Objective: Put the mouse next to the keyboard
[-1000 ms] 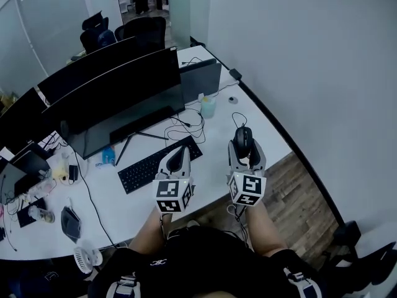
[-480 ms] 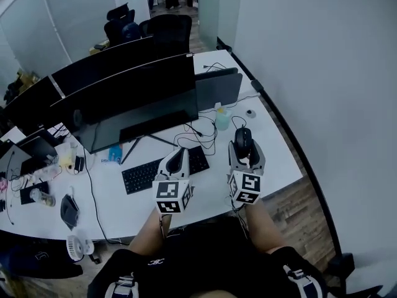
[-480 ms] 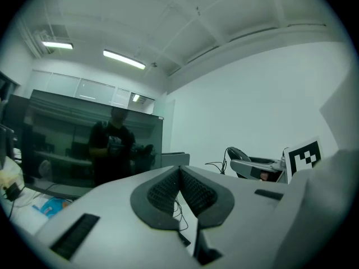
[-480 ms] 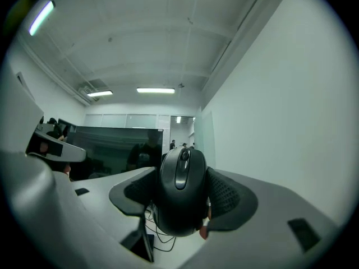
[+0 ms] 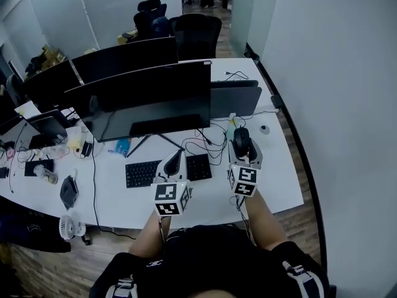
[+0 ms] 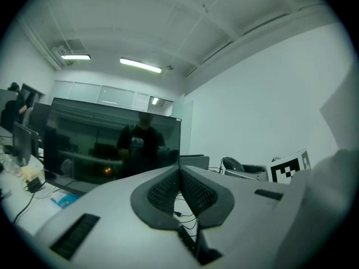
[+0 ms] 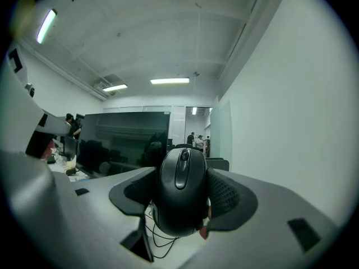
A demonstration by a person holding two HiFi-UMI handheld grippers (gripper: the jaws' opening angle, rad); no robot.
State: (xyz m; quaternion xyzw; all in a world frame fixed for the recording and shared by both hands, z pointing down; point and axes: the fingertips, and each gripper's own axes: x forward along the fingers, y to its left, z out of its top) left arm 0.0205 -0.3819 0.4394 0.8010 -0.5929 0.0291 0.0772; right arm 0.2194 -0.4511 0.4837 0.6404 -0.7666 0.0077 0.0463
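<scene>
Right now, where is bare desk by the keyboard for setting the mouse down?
Bare desk lies right of the keyboard, out to the desk's right edge, and in the strip along its front. Behind the keyboard's right end tangled cables crowd the space. The right gripper holds the mouse near the right patch; the left gripper is shut, empty.

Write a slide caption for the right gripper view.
The right hand-held gripper holds a black mouse clamped between its jaws, facing a dark monitor across the desk.

Left tongs (image 6: 179, 172) together, facing dark monitor (image 6: 84, 144)
</scene>
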